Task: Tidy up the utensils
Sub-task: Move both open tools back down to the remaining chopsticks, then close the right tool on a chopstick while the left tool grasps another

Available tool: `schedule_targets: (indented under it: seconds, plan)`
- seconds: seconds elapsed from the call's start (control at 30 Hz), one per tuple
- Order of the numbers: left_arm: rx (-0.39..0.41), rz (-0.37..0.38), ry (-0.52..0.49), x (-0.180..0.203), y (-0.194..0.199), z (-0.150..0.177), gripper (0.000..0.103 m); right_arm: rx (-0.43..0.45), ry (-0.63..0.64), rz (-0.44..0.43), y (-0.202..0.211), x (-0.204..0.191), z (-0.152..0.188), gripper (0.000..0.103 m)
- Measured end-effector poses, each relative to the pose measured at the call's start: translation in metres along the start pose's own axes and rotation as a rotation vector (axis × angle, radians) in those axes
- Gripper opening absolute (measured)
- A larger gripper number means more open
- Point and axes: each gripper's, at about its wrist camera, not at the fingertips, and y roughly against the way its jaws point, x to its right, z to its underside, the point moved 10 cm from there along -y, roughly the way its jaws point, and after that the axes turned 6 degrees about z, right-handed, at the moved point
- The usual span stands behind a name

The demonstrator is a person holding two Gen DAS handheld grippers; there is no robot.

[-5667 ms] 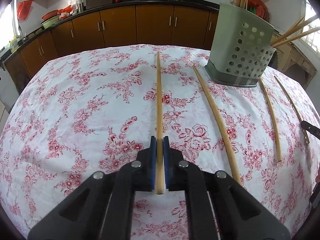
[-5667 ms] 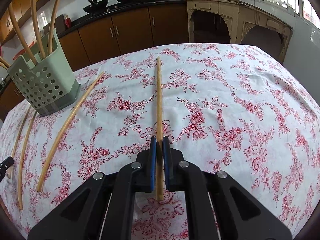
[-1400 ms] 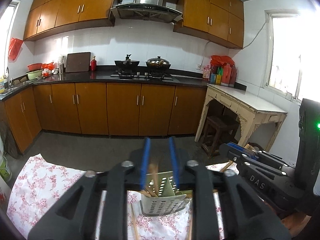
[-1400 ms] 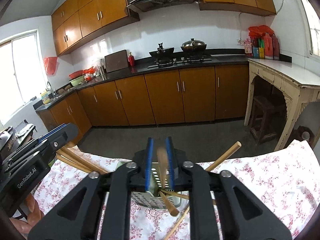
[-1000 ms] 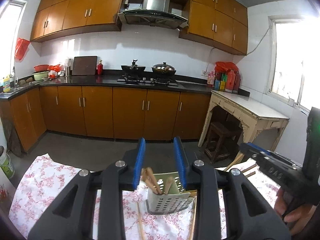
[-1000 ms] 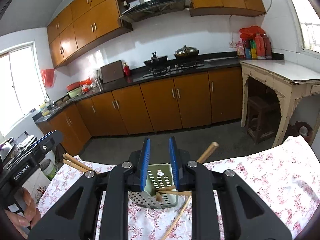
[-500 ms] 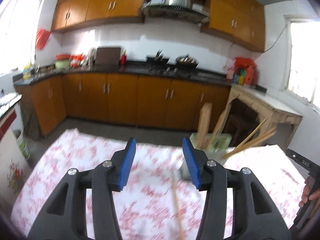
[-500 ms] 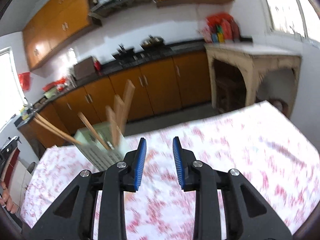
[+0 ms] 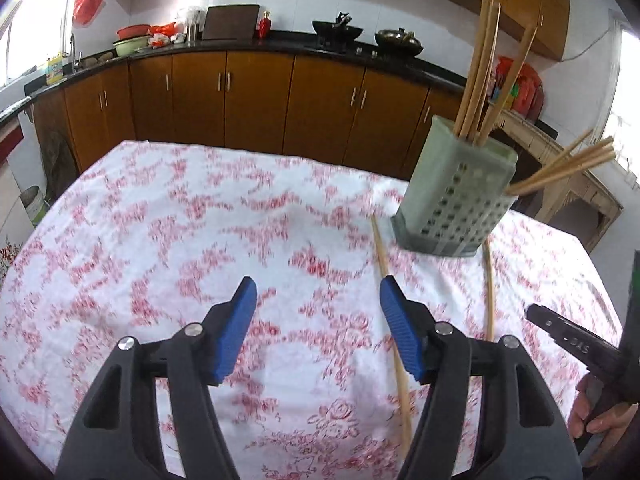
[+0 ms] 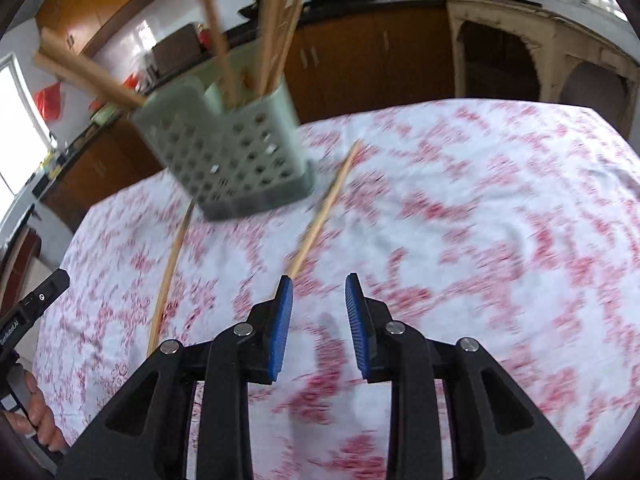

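A pale green perforated utensil holder (image 9: pixel 454 196) stands on the floral tablecloth (image 9: pixel 160 240) and holds several wooden chopsticks. It also shows in the right wrist view (image 10: pixel 228 152). Two chopsticks lie on the cloth in front of it: one (image 9: pixel 390 300) just by my left gripper's right finger, another (image 9: pixel 489 288) further right. In the right wrist view they lie as one (image 10: pixel 320 216) running to my left finger and one (image 10: pixel 170 268) further left. My left gripper (image 9: pixel 318 292) is wide open and empty. My right gripper (image 10: pixel 319 288) is open and empty.
Brown kitchen cabinets (image 9: pixel 256 100) with a black counter run behind the table. A worn wooden side table (image 10: pixel 540 40) stands at the right. The other gripper's tip (image 9: pixel 568 336) shows at the right edge of the left wrist view. Both views are motion-blurred.
Both grippers let their chopsticks go into the holder, opened, and have tilted down toward the table. The left jaws have opened wider. The holder now looks closer.
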Motion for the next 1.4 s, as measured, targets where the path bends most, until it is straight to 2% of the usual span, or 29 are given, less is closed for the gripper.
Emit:
schedule_targets:
  seconds: [0.23, 0.37, 0.43, 0.47, 0.5, 0.6, 0.8, 0.93, 1.13, 1.2, 1.23, 1.3, 1.4]
  plan:
    - [-0.027, -0.028, 0.011, -0.016, -0.006, 0.017, 0.063, -0.026, 0.051, 0.01, -0.022, -0.028, 0.016, 0.029]
    - [-0.035, -0.035, 0.01, -0.021, -0.007, 0.021, 0.063, -0.033, 0.087, 0.067, -0.032, -0.033, 0.018, 0.028]
    - [-0.036, -0.032, 0.0, -0.019, -0.007, 0.022, 0.063, -0.016, 0.102, 0.092, -0.031, -0.03, 0.018, 0.025]
    - [-0.036, -0.027, -0.003, -0.018, -0.007, 0.022, 0.063, -0.013, 0.103, 0.101, -0.031, -0.029, 0.018, 0.017]
    - [-0.038, -0.021, -0.007, -0.016, -0.007, 0.022, 0.063, -0.01, 0.099, 0.107, -0.03, -0.025, 0.018, 0.012]
    - [-0.043, 0.007, -0.036, -0.001, -0.01, 0.026, 0.063, -0.006, 0.068, 0.127, -0.027, -0.004, 0.016, 0.007]
    - [-0.077, 0.061, -0.107, 0.036, -0.02, 0.037, 0.063, 0.01, -0.032, 0.215, -0.018, 0.065, 0.007, 0.007]
    - [-0.11, 0.076, -0.116, 0.051, -0.031, 0.046, 0.062, 0.011, -0.121, 0.255, -0.011, 0.111, 0.004, 0.007]
    - [-0.167, 0.053, -0.153, 0.063, -0.047, 0.064, 0.045, 0.021, -0.095, 0.259, -0.007, 0.118, 0.008, 0.007]
    - [-0.189, 0.033, -0.158, 0.062, -0.053, 0.07, 0.028, 0.023, -0.091, 0.258, -0.005, 0.115, 0.011, 0.008]
    - [-0.195, 0.025, -0.163, 0.061, -0.054, 0.073, 0.025, 0.022, -0.09, 0.248, -0.005, 0.113, 0.012, 0.008]
    - [-0.186, -0.007, -0.188, 0.057, -0.055, 0.071, 0.012, 0.019, -0.083, 0.234, -0.005, 0.109, 0.012, 0.008]
    - [-0.189, -0.012, -0.168, 0.046, -0.059, 0.064, 0.009, 0.02, -0.074, 0.224, -0.004, 0.104, 0.013, 0.008]
